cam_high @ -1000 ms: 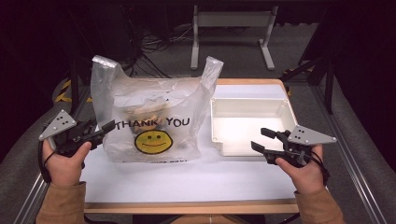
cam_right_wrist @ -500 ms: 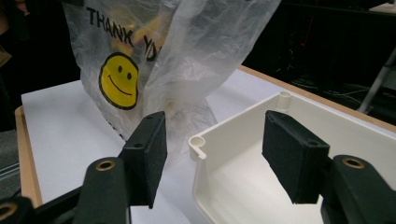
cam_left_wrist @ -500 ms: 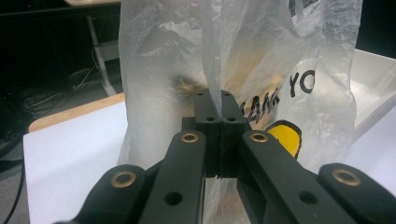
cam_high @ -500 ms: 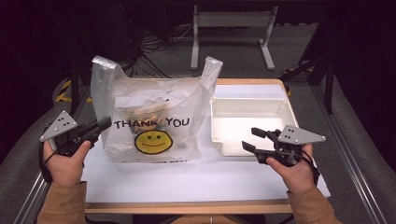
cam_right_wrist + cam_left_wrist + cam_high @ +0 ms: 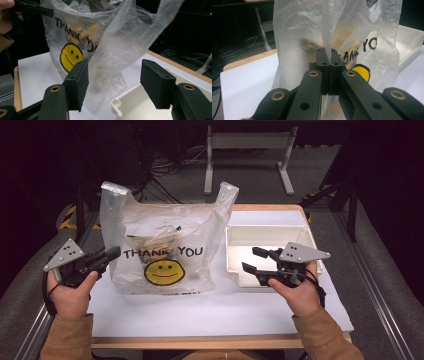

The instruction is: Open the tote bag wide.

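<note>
A translucent plastic bag (image 5: pixel 165 250) printed THANK YOU with a yellow smiley stands upright on the white table top, with some goods dimly visible inside. My left gripper (image 5: pixel 115 254) is at the bag's left edge. In the left gripper view its jaws (image 5: pixel 327 51) are pressed together with a fold of the bag's film (image 5: pixel 352 32) pinched between them. My right gripper (image 5: pixel 250 259) hovers over the left part of the white tray (image 5: pixel 265 227), just right of the bag. Its jaws stand open (image 5: pixel 116 82) and point at the bag's side (image 5: pixel 105 30), not touching it.
The empty white tray (image 5: pixel 135 100) lies right of the bag on the white mat (image 5: pixel 215 310). A wooden table edge runs along the front and back. Behind the table stand a metal frame (image 5: pixel 247 150) and floor cables. Metal rails flank the table.
The left jaws, open a second ago, have shut on the bag's left edge. The right gripper has moved left across the tray toward the bag, still open.
</note>
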The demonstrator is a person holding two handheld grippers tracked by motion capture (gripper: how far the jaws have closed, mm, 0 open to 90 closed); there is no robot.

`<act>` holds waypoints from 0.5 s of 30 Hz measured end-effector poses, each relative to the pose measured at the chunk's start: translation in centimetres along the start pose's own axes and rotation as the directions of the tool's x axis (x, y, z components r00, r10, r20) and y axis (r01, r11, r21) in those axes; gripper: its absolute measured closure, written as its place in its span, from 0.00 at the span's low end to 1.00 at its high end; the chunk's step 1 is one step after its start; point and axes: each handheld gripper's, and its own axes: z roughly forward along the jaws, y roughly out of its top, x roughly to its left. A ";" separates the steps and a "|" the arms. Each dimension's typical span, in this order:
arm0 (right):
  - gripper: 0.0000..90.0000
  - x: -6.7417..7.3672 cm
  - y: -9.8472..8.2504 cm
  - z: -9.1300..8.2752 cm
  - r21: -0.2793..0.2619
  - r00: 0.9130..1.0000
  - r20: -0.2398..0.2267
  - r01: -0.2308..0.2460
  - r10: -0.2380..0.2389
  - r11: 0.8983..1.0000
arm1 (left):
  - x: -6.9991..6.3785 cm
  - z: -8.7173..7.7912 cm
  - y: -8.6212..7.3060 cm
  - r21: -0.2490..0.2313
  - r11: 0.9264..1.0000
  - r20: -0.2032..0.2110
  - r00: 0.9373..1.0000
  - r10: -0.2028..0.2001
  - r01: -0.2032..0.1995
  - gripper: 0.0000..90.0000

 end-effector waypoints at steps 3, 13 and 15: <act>0.44 0.5 1.0 2.1 0.003 1.000 -0.022 0.016 -0.016 1.000 | 0.0 0.0 0.0 0.000 1.000 0.002 1.000 0.002 -0.002 0.99; 0.41 1.0 2.3 5.5 0.002 0.999 -0.035 0.012 -0.011 1.000 | 0.1 0.0 0.0 -0.004 1.000 0.002 1.000 0.003 -0.003 0.99; 0.40 1.0 2.4 6.0 -0.001 1.000 -0.029 0.009 -0.009 1.000 | 0.0 -0.1 0.0 -0.009 1.000 0.001 1.000 0.010 -0.010 0.99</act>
